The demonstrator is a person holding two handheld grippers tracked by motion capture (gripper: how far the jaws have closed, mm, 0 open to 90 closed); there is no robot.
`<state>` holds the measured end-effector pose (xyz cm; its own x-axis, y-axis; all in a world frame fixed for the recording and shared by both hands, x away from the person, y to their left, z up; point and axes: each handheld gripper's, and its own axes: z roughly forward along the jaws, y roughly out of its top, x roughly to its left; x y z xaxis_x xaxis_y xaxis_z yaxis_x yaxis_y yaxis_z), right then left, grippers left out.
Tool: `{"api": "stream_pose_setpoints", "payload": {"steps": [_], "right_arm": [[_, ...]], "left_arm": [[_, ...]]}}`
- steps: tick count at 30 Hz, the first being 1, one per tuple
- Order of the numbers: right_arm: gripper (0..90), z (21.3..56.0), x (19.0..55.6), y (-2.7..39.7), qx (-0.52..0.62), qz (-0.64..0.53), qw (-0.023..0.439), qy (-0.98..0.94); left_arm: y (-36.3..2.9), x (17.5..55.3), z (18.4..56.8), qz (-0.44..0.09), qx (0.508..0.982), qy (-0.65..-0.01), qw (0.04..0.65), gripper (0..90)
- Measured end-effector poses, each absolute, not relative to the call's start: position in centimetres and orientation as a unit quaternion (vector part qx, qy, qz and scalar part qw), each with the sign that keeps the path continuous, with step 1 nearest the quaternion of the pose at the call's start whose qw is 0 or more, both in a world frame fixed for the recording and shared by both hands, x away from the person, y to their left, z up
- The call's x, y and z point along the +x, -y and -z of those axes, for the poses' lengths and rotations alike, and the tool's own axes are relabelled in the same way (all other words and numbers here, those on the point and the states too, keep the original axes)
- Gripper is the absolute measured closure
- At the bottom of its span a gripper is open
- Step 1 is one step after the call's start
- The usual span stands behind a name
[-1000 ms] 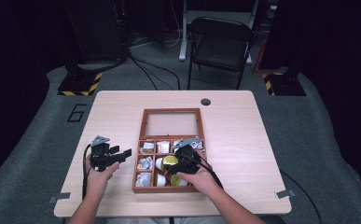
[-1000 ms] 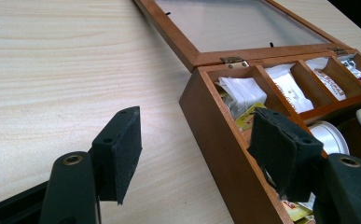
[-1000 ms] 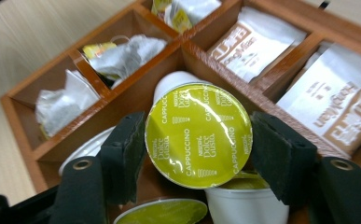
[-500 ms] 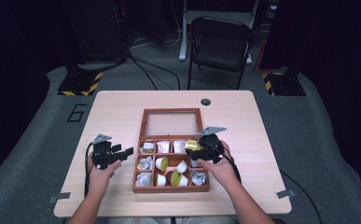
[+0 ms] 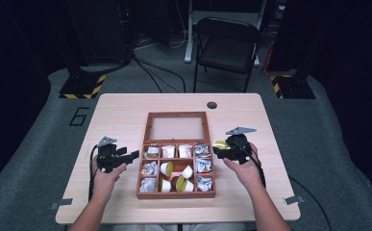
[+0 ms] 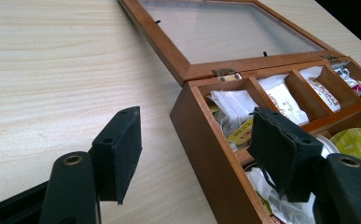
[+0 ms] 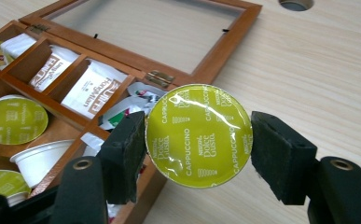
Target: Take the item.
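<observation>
A pale wooden bench stands on grey floor. Beyond the bench's far edge is a black folding chair. A small round hole sits near that far edge. Off its far corners lie two black-and-yellow striped blocks. A "6" marks the floor beside the bench.

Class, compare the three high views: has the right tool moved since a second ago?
Yes. The right tool, holding a green capsule, has moved from over the box's near compartments to just outside its right rim.
</observation>
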<state>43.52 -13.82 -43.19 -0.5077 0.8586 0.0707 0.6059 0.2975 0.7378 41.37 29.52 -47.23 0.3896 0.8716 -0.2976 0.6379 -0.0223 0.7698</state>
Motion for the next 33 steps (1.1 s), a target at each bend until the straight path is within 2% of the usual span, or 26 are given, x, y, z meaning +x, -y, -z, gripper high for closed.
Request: {"api": "stream_pose_setpoints", "payload": {"steps": [11, 33], "right_arm": [[36.8, 44.1, 44.1, 17.0, 0.507, -0.341, 0.204, -0.764], [36.9, 47.6, 45.9, 20.6, 0.569, -0.300, 0.208, -0.737]], "left_arm": [[-29.5, 41.4, 47.1, -0.135, 0.702, -0.534, 0.451, 33.9], [-29.6, 41.5, 47.1, -0.136, 0.702, -0.536, 0.450, 34.0]]}}
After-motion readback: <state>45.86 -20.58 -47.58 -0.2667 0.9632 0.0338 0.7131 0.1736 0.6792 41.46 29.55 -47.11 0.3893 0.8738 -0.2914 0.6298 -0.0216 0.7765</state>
